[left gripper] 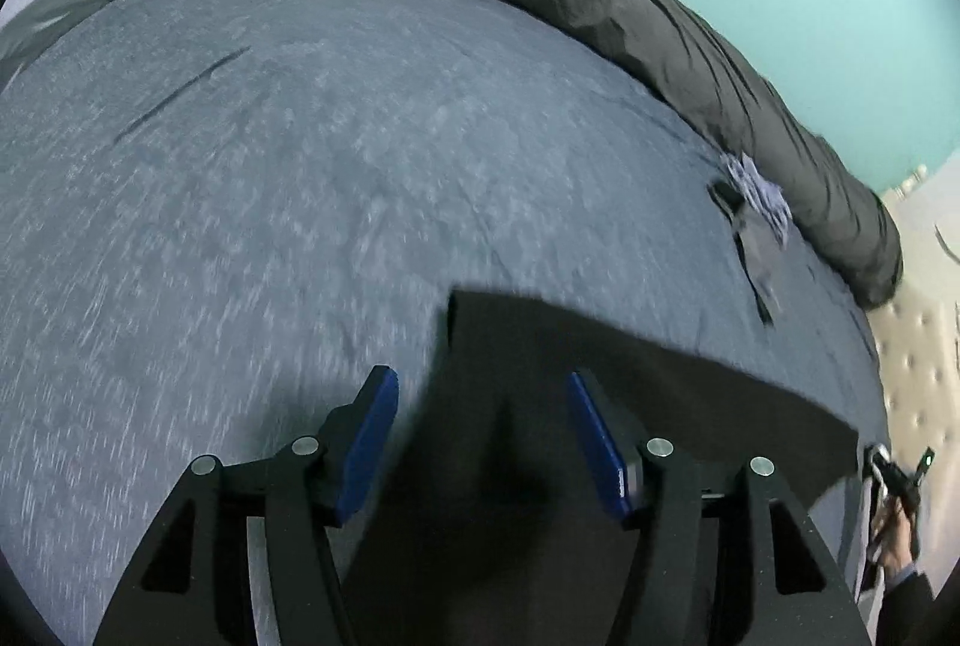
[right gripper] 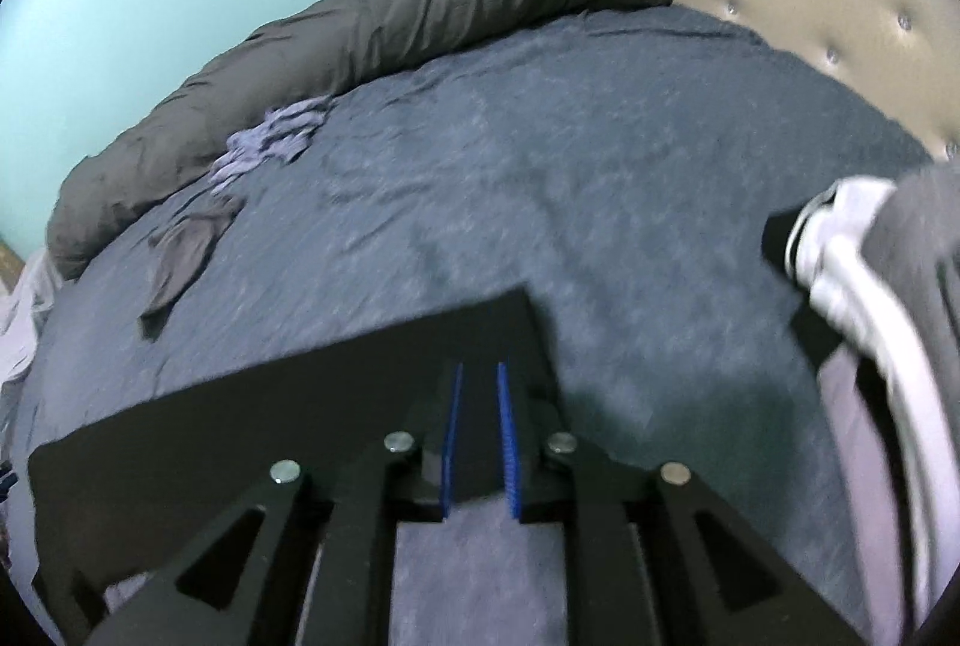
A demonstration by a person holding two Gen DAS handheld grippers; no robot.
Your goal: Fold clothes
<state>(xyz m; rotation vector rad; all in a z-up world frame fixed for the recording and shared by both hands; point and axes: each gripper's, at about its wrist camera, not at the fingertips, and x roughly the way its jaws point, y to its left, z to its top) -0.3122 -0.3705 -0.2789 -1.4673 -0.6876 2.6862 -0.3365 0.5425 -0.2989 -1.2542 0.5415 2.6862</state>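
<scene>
The left gripper (left gripper: pixel 483 394) hangs wide open over a flat black cloth (left gripper: pixel 630 376) on the blue-grey bed (left gripper: pixel 300 166). The right gripper (right gripper: pixel 478 376), nearly closed, seems to pinch the cloth's far corner, though blur obscures contact. A rumpled dark duvet (right gripper: pixel 390 10) lines the far edge.
</scene>
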